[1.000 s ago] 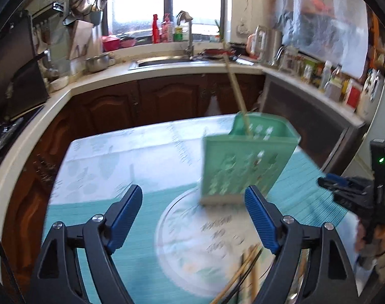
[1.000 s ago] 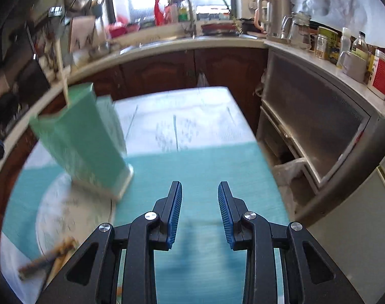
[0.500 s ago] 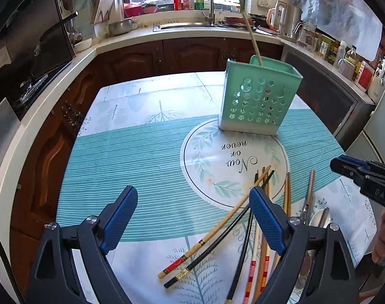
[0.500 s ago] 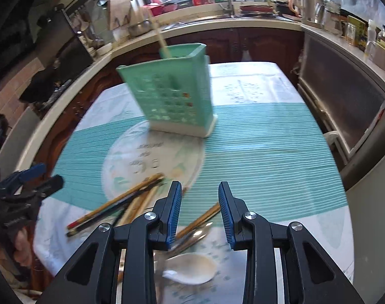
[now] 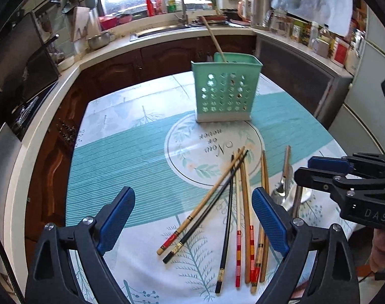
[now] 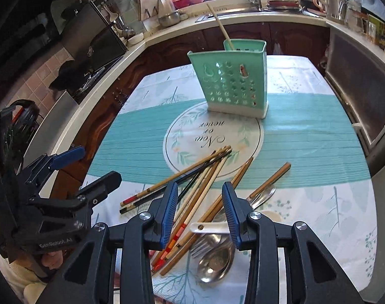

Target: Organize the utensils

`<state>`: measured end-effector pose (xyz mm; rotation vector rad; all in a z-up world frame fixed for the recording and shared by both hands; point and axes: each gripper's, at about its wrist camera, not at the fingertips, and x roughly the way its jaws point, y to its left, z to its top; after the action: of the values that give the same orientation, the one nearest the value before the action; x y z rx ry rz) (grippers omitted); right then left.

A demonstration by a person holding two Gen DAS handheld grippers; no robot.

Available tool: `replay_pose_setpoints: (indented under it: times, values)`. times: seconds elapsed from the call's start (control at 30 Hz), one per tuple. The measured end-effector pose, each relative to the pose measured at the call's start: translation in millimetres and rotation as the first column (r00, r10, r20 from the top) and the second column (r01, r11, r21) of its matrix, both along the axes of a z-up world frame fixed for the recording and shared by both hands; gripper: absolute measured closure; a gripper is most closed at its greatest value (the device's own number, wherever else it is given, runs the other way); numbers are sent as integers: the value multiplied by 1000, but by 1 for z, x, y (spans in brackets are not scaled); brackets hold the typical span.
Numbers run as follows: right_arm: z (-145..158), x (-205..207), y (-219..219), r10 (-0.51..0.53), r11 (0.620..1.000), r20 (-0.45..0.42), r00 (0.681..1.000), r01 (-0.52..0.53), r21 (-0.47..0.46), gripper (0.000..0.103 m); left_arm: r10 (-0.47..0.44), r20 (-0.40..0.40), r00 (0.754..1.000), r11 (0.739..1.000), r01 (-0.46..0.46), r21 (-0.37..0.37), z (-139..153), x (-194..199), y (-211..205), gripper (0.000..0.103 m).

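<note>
A mint green perforated utensil holder [image 5: 226, 90] [image 6: 233, 79] stands on the table's far side with one wooden chopstick [image 5: 214, 40] leaning out of it. Several loose chopsticks [image 5: 239, 202] [image 6: 192, 185] lie fanned on the near side of the tablecloth. Metal spoons and a fork [image 6: 215, 250] lie beside them, with a white ceramic spoon [image 6: 210, 228]. My left gripper [image 5: 192, 217] is open and empty above the chopsticks. My right gripper [image 6: 200, 207] is open and empty above the chopsticks and cutlery; it also shows in the left wrist view [image 5: 327, 169].
The table [image 6: 319, 136] carries a teal and white cloth with a printed circle. Dark wood cabinets and a counter [image 5: 167, 38] with a sink, bottles and jars wrap around behind. A stove [image 6: 91, 58] sits at the left.
Both grippers pulled back and tilted down from the holder. The pile of chopsticks and cutlery came into view beneath them. Both stayed open.
</note>
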<state>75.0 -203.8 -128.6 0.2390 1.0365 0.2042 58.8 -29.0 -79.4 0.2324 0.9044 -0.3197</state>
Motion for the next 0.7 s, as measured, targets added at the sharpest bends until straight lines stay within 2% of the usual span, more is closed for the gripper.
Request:
replay_pose_setpoints:
  times: [0.13,0.23,0.3,0.5,0.6,0.7]
  values:
    - [-9,-1,5,8,1000,-32,999,-7,26,66,-81,-42,996,997,81,9,-13,4,-3,13]
    - [-17,2,7,11,999,-56,998,-9,37,66,-133,-102,986,991,135,14,-28,15,-3,29]
    - [-22,5,8,13,999,-75,997,-9,45,66,-153,-165,974,988,156,3,-40,25,-1,46]
    - [-42,17,10,10,997,-131,991,0,81,66,-192,-304,933,980,198,-11,-72,56,5,74]
    - [-51,24,11,10,996,-153,988,4,92,66,-221,-354,909,972,237,1,-86,68,0,84]
    - [-57,29,12,8,996,-167,986,7,92,66,-258,-383,887,958,287,20,-97,73,-9,85]
